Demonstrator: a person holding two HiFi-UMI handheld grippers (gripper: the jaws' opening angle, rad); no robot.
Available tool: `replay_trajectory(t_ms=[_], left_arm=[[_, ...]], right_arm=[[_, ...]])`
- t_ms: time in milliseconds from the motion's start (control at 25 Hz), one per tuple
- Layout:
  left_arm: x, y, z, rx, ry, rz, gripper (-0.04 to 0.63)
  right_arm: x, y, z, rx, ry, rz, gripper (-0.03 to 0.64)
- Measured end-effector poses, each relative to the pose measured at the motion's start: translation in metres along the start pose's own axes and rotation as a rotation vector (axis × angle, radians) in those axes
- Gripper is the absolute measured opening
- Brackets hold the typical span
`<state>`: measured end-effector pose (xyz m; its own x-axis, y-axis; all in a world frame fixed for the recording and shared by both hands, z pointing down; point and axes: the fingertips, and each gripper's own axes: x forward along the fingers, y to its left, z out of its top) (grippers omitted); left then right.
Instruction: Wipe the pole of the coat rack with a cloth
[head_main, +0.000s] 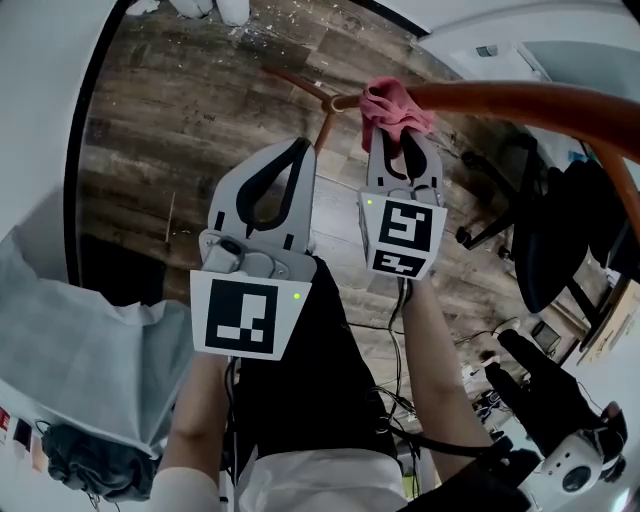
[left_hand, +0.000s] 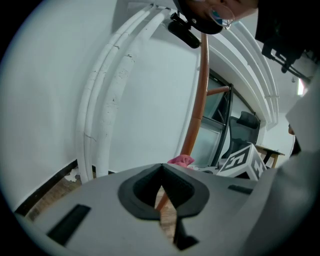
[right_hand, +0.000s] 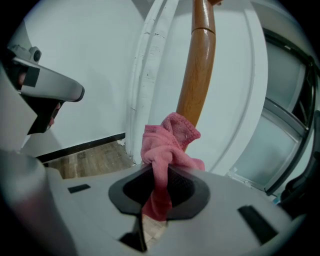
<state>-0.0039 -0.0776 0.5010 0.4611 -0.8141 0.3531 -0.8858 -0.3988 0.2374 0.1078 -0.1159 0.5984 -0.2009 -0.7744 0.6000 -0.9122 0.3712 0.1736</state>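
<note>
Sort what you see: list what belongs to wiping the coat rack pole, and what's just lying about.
For the job:
- pink cloth, clamped in the right tool
- wooden pole, right behind the cloth

Lying about:
- left tool, shut on nothing
- black office chair
- grey sheet
- white wall pipes

Barred straight ahead of the right gripper (head_main: 403, 140) by the reddish-brown wooden pole of the coat rack (right_hand: 198, 75), with the crumpled pink cloth (right_hand: 168, 145) pinched in the jaws and bunched at the wood. Hemmed just behind the pole by white wall pipes (right_hand: 146, 80). Crowded on the right by a black office chair (head_main: 545, 235). Open over dark wood-plank floor (head_main: 170, 140) ahead and left of the left gripper (head_main: 297, 150), jaws together and empty. Closed off low at the left by a pale grey draped sheet (head_main: 80, 340).
</note>
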Motion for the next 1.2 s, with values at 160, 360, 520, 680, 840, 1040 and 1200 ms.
replay_trajectory(t_ms=[160, 360, 520, 680, 840, 1040, 1200], left_arm=[[0.002, 0.004, -0.006, -0.001, -0.002, 0.004, 0.014], [0.002, 0.007, -0.011, -0.005, 0.002, 0.007, 0.014], [0.001, 0.009, -0.014, -0.008, 0.004, 0.006, 0.014], [0.001, 0.009, -0.013, -0.015, 0.003, 0.006, 0.014], [-0.001, 0.01, -0.007, -0.019, 0.0, 0.01, 0.014], [-0.007, 0.009, 0.002, -0.023, -0.006, 0.016, 0.014], [-0.015, 0.009, 0.012, -0.027, -0.013, 0.026, 0.014]], right_arm=[[0.006, 0.002, -0.009, 0.01, 0.014, 0.004, 0.071], [0.011, 0.005, -0.016, 0.014, 0.028, 0.005, 0.071], [0.012, 0.006, -0.021, 0.013, 0.035, 0.005, 0.071], [0.01, 0.008, -0.022, 0.012, 0.044, 0.009, 0.071], [0.005, 0.011, -0.017, 0.009, 0.045, 0.012, 0.071], [-0.007, 0.016, -0.006, 0.013, 0.033, 0.019, 0.071], [-0.02, 0.02, 0.007, 0.007, 0.019, 0.029, 0.071]])
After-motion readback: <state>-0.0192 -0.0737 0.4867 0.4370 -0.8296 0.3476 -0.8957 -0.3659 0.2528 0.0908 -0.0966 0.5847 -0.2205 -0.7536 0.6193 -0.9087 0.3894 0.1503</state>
